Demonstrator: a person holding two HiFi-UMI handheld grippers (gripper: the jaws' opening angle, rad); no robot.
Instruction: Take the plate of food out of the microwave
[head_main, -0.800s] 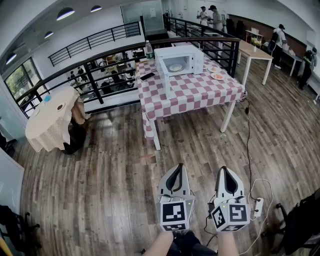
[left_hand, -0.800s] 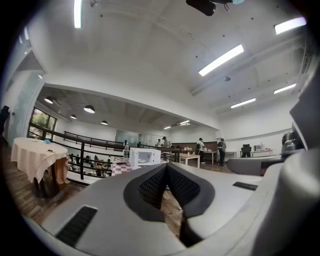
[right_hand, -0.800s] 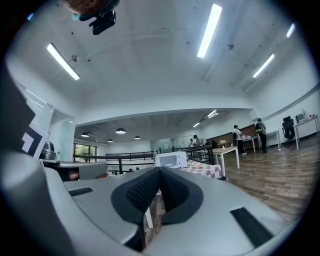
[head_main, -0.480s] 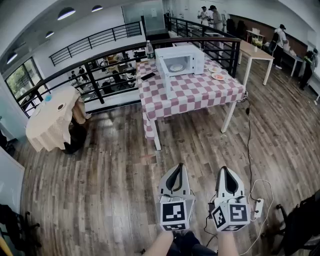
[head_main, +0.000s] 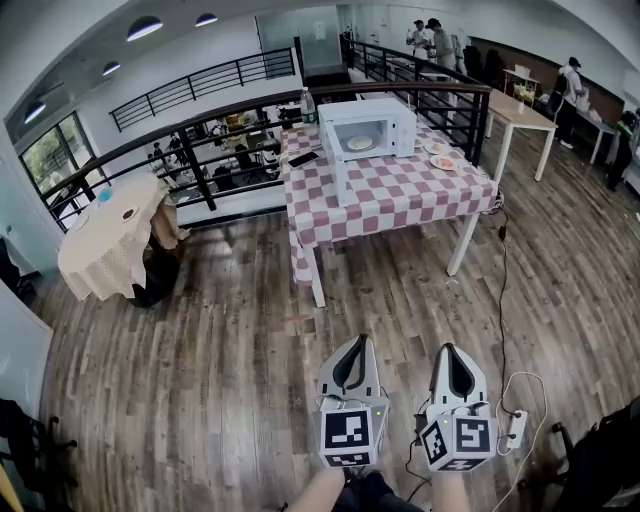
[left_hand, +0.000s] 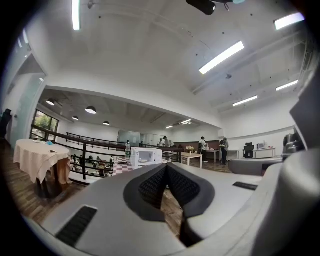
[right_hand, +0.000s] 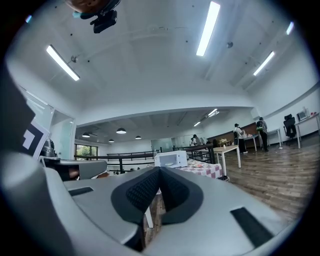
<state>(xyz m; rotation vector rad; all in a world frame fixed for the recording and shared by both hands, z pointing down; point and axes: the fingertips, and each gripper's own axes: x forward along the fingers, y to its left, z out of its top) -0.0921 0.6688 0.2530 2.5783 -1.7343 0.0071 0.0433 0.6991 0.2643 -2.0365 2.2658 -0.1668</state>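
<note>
Wide stretch of bare wood-plank floor (head_main: 220, 350) lies btw the person and the desk w/ red-white checked cloth (head_main: 400, 195). The desk's back edge is near a black metal railing (head_main: 200, 150). White microwave oven (head_main: 365, 106) stands on the desk's far part, door swung open. Pale round plate (head_main: 360, 143) lies inside it; contents too small to tell. Two small plates (head_main: 443, 162) lie on the cloth to its right. Left hand-held gripper (head_main: 352, 346) & right hand-held gripper (head_main: 449, 352): jaws together, nothing btw them, side by side, well apart from the desk. White power strip (head_main: 517, 428) lies on the floor near the right one.
</note>
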